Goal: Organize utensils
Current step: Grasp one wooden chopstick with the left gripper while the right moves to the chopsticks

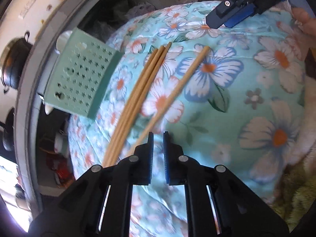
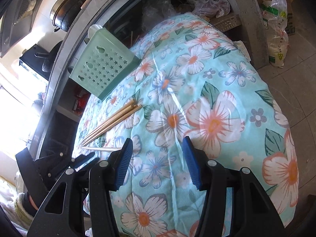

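Several wooden chopsticks lie on a floral cloth. In the left wrist view a bundle of three (image 1: pixel 136 102) lies left of a single chopstick (image 1: pixel 177 90). My left gripper (image 1: pixel 158 136) hovers just above the near end of the single chopstick, jaws nearly closed with a narrow gap, holding nothing. A mint-green perforated utensil holder (image 1: pixel 79 79) lies on its side at the cloth's left edge. My right gripper (image 2: pixel 158 148) is open and empty over the cloth, right of the chopsticks (image 2: pixel 112 121) and holder (image 2: pixel 100 67). It also shows in the left wrist view (image 1: pixel 223 17).
The floral cloth (image 2: pixel 217 98) covers a rounded, padded surface that drops off at the edges. A grey counter edge (image 1: pixel 25 79) with pots (image 2: pixel 67 13) runs along the left. Plastic bags (image 2: pixel 276 29) stand on the tiled floor at the far right.
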### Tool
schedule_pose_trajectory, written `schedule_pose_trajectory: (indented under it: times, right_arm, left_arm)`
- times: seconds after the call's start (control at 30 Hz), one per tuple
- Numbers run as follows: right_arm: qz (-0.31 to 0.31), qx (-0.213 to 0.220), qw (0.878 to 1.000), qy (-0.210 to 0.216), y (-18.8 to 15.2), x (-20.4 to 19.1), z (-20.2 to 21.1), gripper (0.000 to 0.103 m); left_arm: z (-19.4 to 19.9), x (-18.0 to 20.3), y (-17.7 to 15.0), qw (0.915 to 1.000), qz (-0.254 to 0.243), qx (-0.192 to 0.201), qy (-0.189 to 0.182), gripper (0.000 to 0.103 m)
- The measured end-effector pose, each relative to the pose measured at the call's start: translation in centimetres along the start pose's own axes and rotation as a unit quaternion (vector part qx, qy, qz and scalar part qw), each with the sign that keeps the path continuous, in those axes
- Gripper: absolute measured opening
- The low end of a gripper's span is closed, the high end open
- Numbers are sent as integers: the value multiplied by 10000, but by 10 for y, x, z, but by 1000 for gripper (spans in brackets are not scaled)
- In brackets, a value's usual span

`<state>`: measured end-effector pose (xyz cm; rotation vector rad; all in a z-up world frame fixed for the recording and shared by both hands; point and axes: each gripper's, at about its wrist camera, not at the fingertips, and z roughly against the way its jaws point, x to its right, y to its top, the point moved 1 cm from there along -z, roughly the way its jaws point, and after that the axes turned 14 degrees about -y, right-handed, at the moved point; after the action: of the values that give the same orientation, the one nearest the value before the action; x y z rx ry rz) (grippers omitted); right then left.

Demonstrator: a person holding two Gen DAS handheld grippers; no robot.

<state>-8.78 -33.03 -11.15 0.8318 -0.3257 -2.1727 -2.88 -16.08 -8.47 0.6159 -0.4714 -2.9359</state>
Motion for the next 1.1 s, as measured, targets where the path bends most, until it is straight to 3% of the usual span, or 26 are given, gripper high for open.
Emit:
schedule_pose_trajectory:
  times: [0.07, 0.13, 0.3, 0.73, 0.87, 1.1]
  right_arm:
    - [1, 2, 10000, 9, 0, 0, 1, 52]
    - [-14, 2, 10000, 24, 0, 1, 1, 52]
    - [-101, -55, 9999, 102, 3, 4, -1, 52]
    - [-405, -274, 9981, 362, 5, 14, -8, 52]
    - [-429, -281, 9980, 376, 5, 15, -8, 52]
    - [-557, -302, 9969, 475, 6, 18, -7, 52]
  left_arm:
    - [5, -1, -2, 9998, 130, 2, -159, 13]
    - [15, -1, -2, 9993, 156, 180, -293, 26]
    - [18, 2, 16, 9967, 58, 539, -602, 30]
    - [-20, 7, 54, 9914, -572, 593, -1013, 30]
    - [-22, 9, 58, 9899, -673, 562, -1115, 19]
    - [-13, 13, 60, 9902, -840, 665, -899, 15]
